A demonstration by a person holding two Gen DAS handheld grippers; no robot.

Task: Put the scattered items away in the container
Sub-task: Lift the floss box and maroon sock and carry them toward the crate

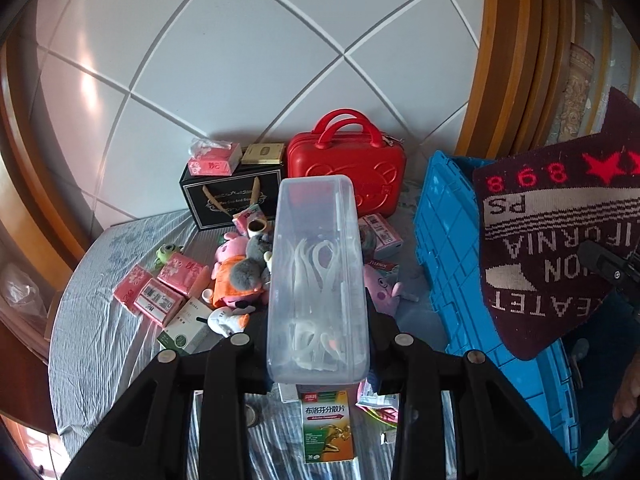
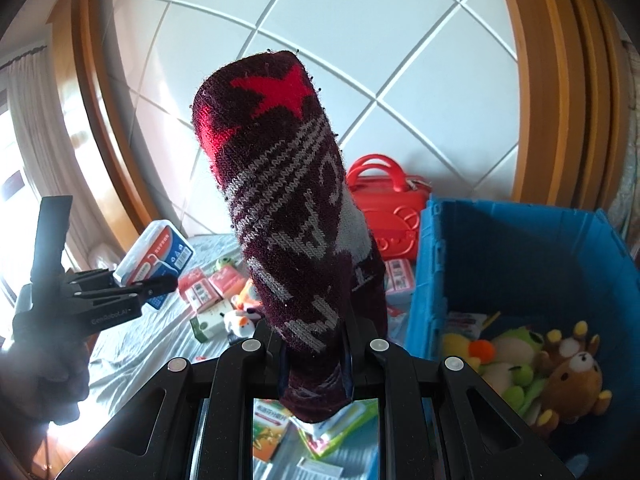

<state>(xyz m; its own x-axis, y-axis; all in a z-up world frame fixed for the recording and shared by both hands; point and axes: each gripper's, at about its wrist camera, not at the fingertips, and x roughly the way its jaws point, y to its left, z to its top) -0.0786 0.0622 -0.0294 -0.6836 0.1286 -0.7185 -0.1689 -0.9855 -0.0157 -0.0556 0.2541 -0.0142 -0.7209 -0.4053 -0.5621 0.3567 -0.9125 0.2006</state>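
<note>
My left gripper [image 1: 318,344] is shut on a clear plastic box [image 1: 318,280] of white floss picks, held above the bed. In the right wrist view the same box [image 2: 154,256] shows its printed label, clamped in the left gripper [image 2: 148,276]. My right gripper [image 2: 316,344] is shut on a maroon knitted sock [image 2: 296,208] with a red star and grey lettering, which stands up from the jaws. This sock [image 1: 560,240] hangs over the blue crate [image 1: 444,216] in the left wrist view. The blue crate [image 2: 520,248] holds several plush toys [image 2: 540,368].
On the striped sheet [image 1: 100,320] lie pink tissue packs [image 1: 160,292], plush toys [image 1: 240,276] and medicine boxes [image 1: 328,428]. A red case [image 1: 348,172] and a black gift bag [image 1: 228,196] stand against the tiled wall. Wooden frames flank both sides.
</note>
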